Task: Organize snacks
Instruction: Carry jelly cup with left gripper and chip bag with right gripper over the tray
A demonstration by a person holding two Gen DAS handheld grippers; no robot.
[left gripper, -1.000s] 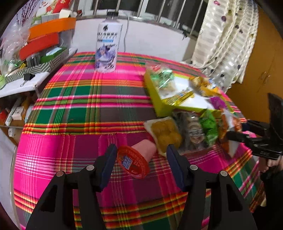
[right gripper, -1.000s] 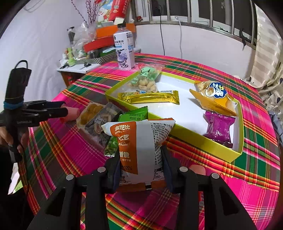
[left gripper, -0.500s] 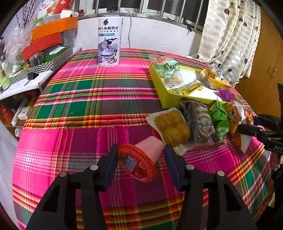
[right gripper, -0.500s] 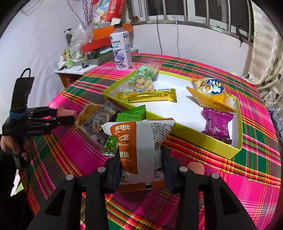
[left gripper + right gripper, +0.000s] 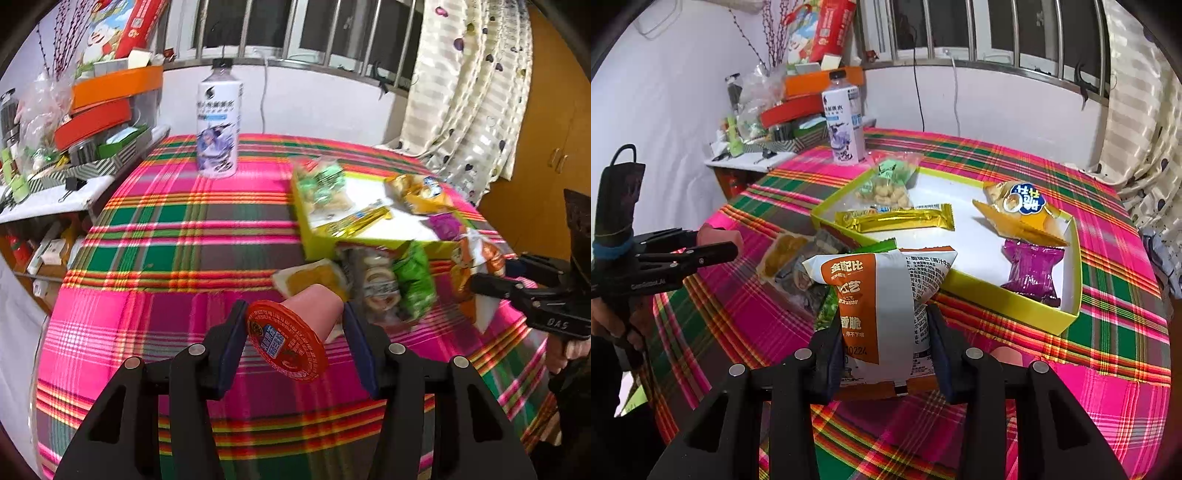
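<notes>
Close wrist views over shared table (image 5: 192, 236)

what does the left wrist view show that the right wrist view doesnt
Only the left wrist view shows the red foil lid of the pink jelly cup held in the left gripper, and the wooden cabinet. Only the right wrist view shows the printed front of the orange and white snack bag held in the right gripper. Both show the yellow tray, the white bottle and the plaid tablecloth.
</notes>
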